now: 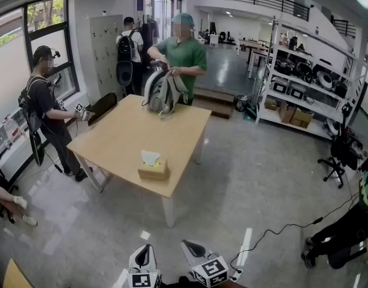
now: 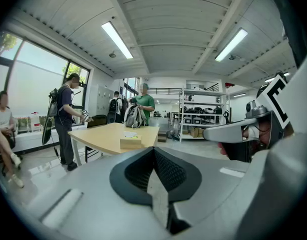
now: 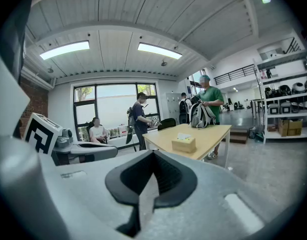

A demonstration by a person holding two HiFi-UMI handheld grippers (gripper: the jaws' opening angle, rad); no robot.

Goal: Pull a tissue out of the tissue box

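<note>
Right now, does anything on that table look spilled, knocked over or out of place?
Nothing stands out. The tissue box sits upright on the table, a tissue poking from its top. A backpack stands at the far end, with a person handling it.

Tan box (image 1: 153,171), white tissue (image 1: 150,157), light-wood table (image 1: 124,134). Left gripper (image 1: 143,249) and right gripper (image 1: 192,245) pale grey, with black-white square markers (image 1: 211,271). Green shirt (image 1: 187,56), grey floor (image 1: 250,179).

Head view: the bottom edge cuts off the left gripper (image 1: 143,260) and the right gripper (image 1: 196,254). A seated person (image 1: 9,200) is cropped at the left edge and a second person (image 1: 343,236) at the right edge. Print on the tissue box (image 1: 153,169) is too small to read. The backpack (image 1: 163,92) hides the waist of the standing person (image 1: 185,53).
</note>
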